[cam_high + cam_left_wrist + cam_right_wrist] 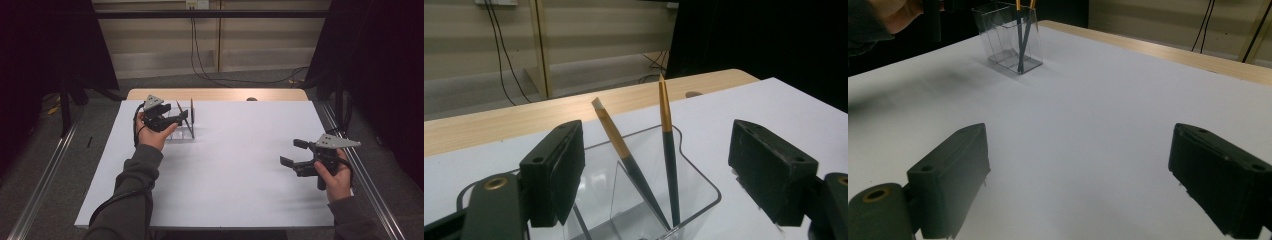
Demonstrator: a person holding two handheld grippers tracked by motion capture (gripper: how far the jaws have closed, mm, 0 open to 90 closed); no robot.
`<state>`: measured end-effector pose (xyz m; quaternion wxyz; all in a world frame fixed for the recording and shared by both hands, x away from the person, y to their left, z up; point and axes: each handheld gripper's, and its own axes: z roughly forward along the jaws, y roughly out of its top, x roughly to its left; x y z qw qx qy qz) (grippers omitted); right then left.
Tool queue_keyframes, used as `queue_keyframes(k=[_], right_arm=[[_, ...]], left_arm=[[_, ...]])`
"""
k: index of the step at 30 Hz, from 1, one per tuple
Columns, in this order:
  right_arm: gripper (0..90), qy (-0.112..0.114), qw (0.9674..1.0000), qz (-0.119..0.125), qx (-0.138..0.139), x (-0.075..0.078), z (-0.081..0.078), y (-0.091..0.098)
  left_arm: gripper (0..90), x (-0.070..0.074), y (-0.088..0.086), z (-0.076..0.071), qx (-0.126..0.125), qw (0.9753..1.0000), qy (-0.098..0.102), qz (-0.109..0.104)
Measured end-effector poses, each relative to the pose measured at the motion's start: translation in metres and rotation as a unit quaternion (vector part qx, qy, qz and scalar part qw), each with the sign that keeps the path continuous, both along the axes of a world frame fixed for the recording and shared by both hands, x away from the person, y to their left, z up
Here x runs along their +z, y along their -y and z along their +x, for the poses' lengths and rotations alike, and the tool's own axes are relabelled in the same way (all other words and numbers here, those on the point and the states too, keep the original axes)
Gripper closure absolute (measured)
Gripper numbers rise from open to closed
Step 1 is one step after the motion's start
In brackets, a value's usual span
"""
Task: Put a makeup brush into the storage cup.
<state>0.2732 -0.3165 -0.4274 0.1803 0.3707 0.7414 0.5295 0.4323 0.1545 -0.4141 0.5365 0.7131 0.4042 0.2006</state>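
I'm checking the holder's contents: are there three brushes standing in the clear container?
No, the left gripper view shows two brushes leaning in the clear container.

The room is dim, with black curtains swallowing both sides of the high view, while the white table (225,165) stands out as the brightest surface, evenly lit from above. Shadows on it are soft and faint. The clear holder (694,185) catches mild reflections. All three pictures are grainy and slightly soft; the near black pads (953,175) look blurred.
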Motion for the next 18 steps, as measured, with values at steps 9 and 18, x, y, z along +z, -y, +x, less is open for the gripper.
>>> queue_keyframes(k=[9, 18], right_arm=[[8.7, -0.003, 1.0, -0.001, 0.002, -0.0005, 0.0001, -0.0004], [8.6, -0.004, 1.0, -0.002, 0.004, -0.0012, 0.0007, -0.0005]], left_arm=[[16.1, 0.0009, -0.0017, -0.0018, -0.009, 0.9999, 0.006, -0.006], [14.0, 0.0007, -0.0033, -0.0037, -0.015, 0.9998, 0.01, -0.009]])
